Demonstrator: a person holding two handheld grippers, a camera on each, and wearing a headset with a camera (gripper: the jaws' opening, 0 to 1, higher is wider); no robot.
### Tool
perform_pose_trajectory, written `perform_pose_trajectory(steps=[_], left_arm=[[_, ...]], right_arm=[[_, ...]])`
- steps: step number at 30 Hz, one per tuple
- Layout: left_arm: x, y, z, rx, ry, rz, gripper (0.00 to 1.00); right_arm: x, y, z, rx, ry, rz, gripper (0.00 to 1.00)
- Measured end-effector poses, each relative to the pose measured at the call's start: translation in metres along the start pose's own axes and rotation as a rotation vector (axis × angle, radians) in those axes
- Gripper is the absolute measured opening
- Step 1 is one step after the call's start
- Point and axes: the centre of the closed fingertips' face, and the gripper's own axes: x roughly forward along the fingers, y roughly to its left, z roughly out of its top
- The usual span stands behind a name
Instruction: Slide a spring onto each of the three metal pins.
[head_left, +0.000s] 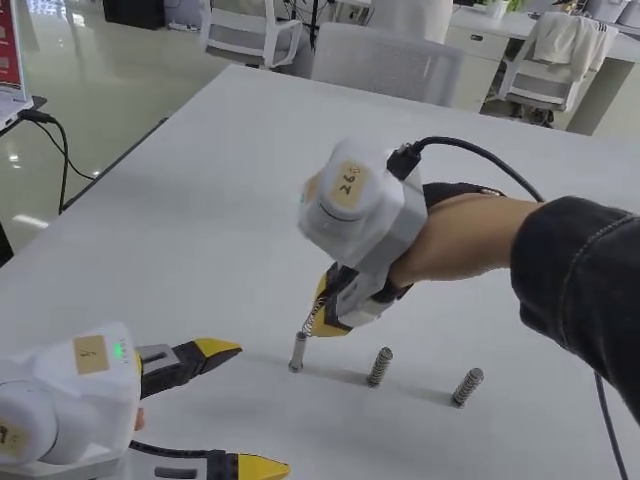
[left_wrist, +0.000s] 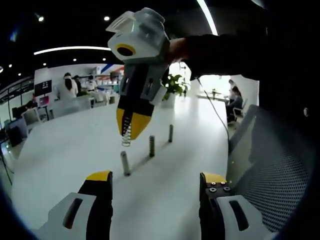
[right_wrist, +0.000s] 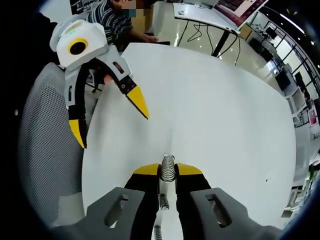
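Spring (left_wrist: 126, 134), light and floppy, is clamped by right gripper (right_wrist: 168, 172), lower end free; left gripper (left_wrist: 156, 177) is held apart.

1. White table (head_left: 200, 200), matte top.
2. Grey office chair (head_left: 385, 60) tucked at the table's far edge.
3. White chair (head_left: 250, 35) behind it; another chair (head_left: 560, 55) with cloth draped over it.
4. Black cable (head_left: 65, 160) hanging at left above glossy floor.
5. Grey mesh chair back (left_wrist: 270, 165) beside the table.
6. Potted plant (left_wrist: 174, 86) beyond the table.
7. Seated person (left_wrist: 234, 97) far back; striped-shirt person (right_wrist: 112, 17) near the table's end.
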Motion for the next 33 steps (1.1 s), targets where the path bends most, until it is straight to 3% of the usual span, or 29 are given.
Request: perform_pose_trajectory(steps=[33], left_arm=[[-0.004, 0.006, -0.006, -0.015, 0.003, 0.008, 0.63]], right_arm=[[0.032, -0.001, -0.008, 0.014, 0.061, 0.048, 0.09]])
